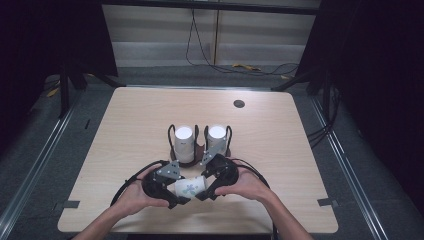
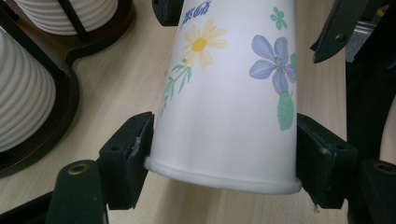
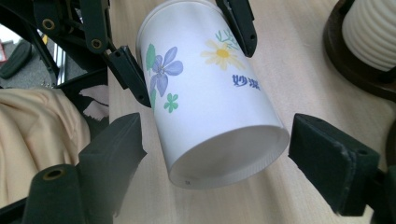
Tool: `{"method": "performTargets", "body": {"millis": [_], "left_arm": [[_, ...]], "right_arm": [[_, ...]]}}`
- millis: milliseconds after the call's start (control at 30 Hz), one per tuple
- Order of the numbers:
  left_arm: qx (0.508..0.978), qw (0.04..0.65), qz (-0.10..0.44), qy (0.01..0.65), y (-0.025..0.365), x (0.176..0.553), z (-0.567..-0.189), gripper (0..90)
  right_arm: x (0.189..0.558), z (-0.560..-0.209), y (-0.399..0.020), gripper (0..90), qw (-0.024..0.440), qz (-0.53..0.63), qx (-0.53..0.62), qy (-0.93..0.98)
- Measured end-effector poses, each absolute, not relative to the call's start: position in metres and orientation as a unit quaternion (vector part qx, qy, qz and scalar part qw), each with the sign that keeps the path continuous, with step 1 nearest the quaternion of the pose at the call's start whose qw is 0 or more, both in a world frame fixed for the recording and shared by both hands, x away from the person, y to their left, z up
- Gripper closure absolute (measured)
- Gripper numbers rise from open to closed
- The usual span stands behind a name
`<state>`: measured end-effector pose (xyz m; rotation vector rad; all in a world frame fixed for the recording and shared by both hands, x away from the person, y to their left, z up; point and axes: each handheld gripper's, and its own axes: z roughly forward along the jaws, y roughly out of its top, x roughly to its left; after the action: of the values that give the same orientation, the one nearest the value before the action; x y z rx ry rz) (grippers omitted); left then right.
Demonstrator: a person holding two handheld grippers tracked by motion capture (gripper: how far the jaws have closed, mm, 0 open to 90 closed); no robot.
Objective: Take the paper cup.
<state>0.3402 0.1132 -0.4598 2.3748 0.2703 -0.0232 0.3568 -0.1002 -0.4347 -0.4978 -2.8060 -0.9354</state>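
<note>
White paper cup [image 2: 229,107] lies sideways above the table [image 1: 280,135], left hand-held gripper [image 2: 222,163] clamped near its rim; right hand-held gripper [image 3: 212,154] stands apart around its base. Squeeze gently, avoiding crushing.

High view down over the table [image 1: 150,115]; both gripper views close, sharing the flowered cup [image 2: 229,93].

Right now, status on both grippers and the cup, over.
Left gripper shut on paper cup at its rim end. Right gripper open around cup's base, pads clear. Cup rack just behind, nothing blocking.
</note>
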Motion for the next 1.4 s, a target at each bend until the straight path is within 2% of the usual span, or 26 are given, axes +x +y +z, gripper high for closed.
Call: {"method": "performTargets", "body": {"millis": [200,367,667,900,1167,1400], "left_arm": [[0.928,0.359,-0.007,0.098,0.112,0.339,-0.460,27.4],[0.929,0.357,0.000,0.093,0.112,0.337,-0.464,27.2],[0.932,0.352,-0.004,0.083,0.112,0.335,-0.464,26.3],[0.924,0.370,-0.011,0.092,0.114,0.337,-0.466,20.4],[0.910,0.400,-0.030,0.109,0.120,0.342,-0.465,16.3],[0.893,0.425,-0.028,0.142,0.128,0.347,-0.462,17.0]], "right_arm": [[0.353,-0.437,-0.094,24.0,0.072,-0.289,-0.152,-0.942],[0.352,-0.439,-0.093,24.5,0.069,-0.281,-0.150,-0.945],[0.350,-0.441,-0.091,30.9,0.071,-0.275,-0.138,-0.949],[0.348,-0.439,-0.094,35.1,0.073,-0.288,-0.124,-0.947],[0.348,-0.434,-0.098,35.7,0.075,-0.309,-0.129,-0.939],[0.349,-0.428,-0.106,35.9,0.054,-0.326,-0.154,-0.931]]}}
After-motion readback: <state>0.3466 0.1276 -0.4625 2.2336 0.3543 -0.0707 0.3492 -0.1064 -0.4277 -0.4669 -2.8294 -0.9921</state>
